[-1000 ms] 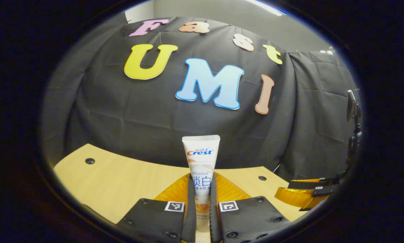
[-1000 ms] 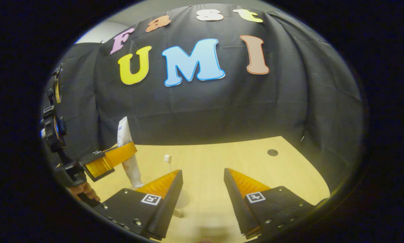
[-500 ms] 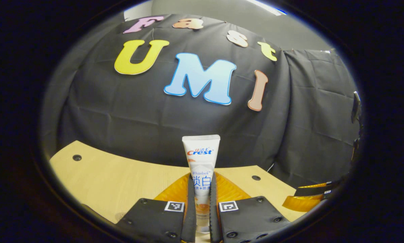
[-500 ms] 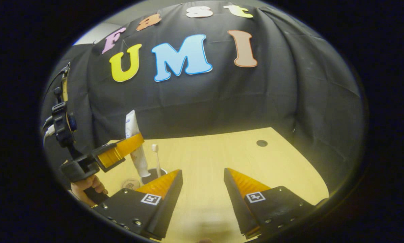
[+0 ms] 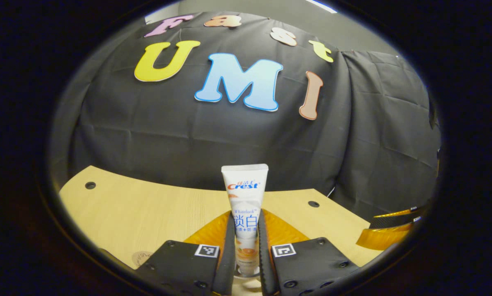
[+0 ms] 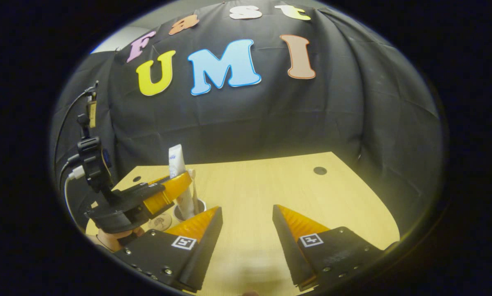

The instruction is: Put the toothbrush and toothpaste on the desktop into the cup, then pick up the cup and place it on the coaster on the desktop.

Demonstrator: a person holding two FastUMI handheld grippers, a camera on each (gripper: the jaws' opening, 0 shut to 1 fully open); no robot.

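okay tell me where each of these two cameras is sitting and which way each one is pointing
Left gripper view: rides the left gripper, facing the wall over the desktop; own fingers clamp the upright toothpaste.
Right gripper view: rides the open right gripper, facing the same wall; a hand holds the left gripper.
Shared: toothpaste, desktop, coaster.

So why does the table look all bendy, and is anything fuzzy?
Left gripper view: the fisheye lens curves the table edge; the toothpaste stays sharp. Right gripper view: the table bows too, its near part blurs between the right gripper's fingers, and the light fades toward the edges.
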